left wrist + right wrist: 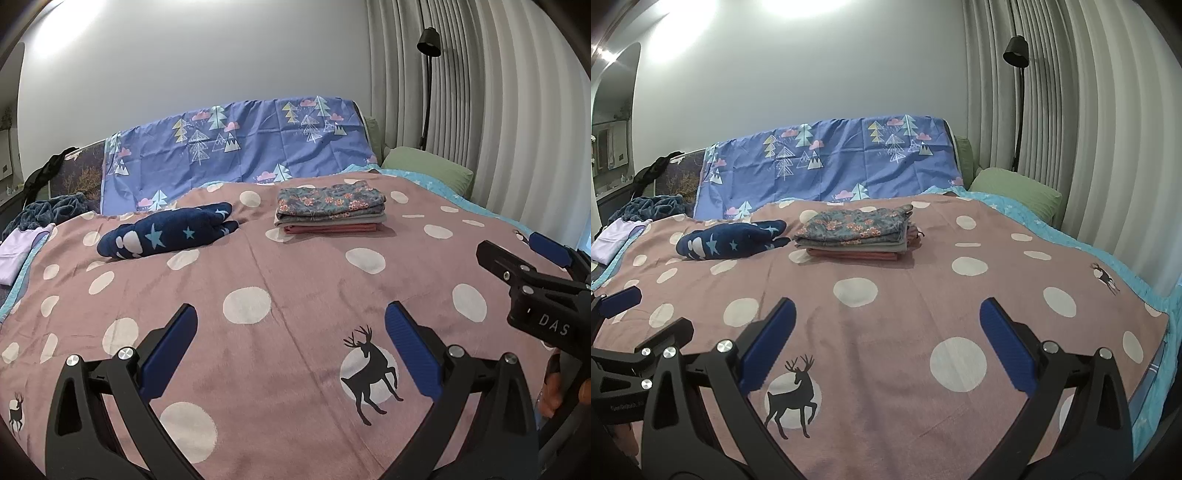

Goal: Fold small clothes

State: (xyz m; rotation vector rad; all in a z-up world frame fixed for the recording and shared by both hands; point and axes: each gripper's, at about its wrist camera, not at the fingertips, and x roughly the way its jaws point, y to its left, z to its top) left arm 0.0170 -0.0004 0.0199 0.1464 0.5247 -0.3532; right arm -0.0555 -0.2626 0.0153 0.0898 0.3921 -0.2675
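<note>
Grippers hovering side by side over near edge of the pink dotted blanket (295,258): left gripper (291,332) and right gripper (886,325) both gaping wide, holding nothing. Folded clothes stack (855,236) sitting toward far edge, navy star garment (731,242) lying just left of it.

Both wrist views look low across the blanket (295,266), sharing its folded stack (855,236).
</note>
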